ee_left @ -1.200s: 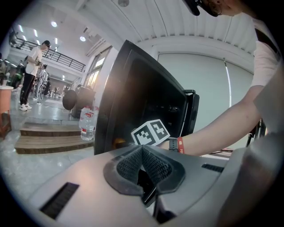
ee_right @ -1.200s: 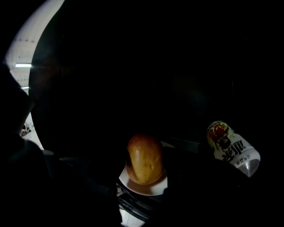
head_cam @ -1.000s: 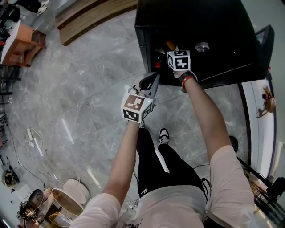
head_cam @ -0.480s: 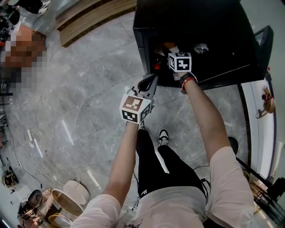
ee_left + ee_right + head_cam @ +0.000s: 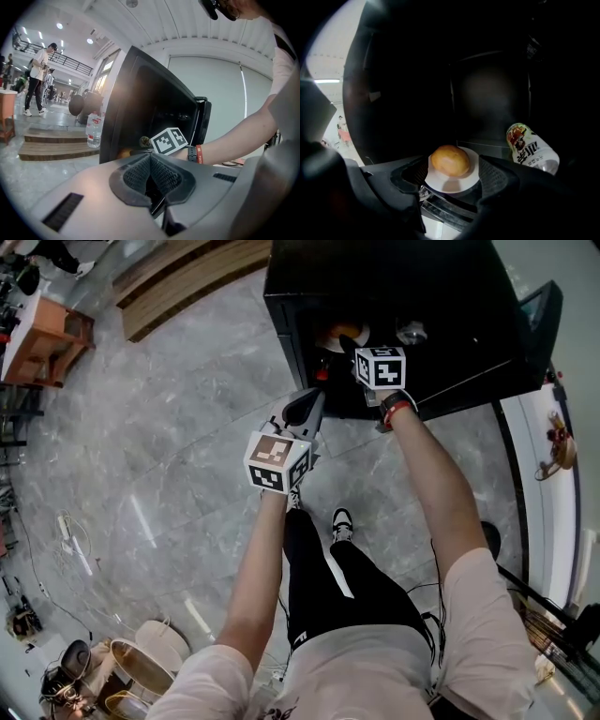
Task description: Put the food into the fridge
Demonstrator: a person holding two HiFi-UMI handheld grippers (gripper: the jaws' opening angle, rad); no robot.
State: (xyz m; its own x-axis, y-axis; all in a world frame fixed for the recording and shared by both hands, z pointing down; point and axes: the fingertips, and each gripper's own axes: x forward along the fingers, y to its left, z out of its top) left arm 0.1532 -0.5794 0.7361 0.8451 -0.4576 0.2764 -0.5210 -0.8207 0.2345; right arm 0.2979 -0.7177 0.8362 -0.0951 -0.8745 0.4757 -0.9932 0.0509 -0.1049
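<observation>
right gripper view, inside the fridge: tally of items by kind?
Bread roll: 1
White plate: 1
Drink bottle: 1
Total: 3

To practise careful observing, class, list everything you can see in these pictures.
fridge: one, black, door open
bun: one, golden, on the plate
plate: one, white, inside the fridge
drink bottle: one, red-and-white label, right of the plate
water bottle: one, clear, by the steps
steps: one flight, brown, left of the fridge
floor: grey stone, underfoot
left gripper: one, grey, shut and empty, outside the fridge
right gripper: one, dark, jaws just been opening, plate between them
</observation>
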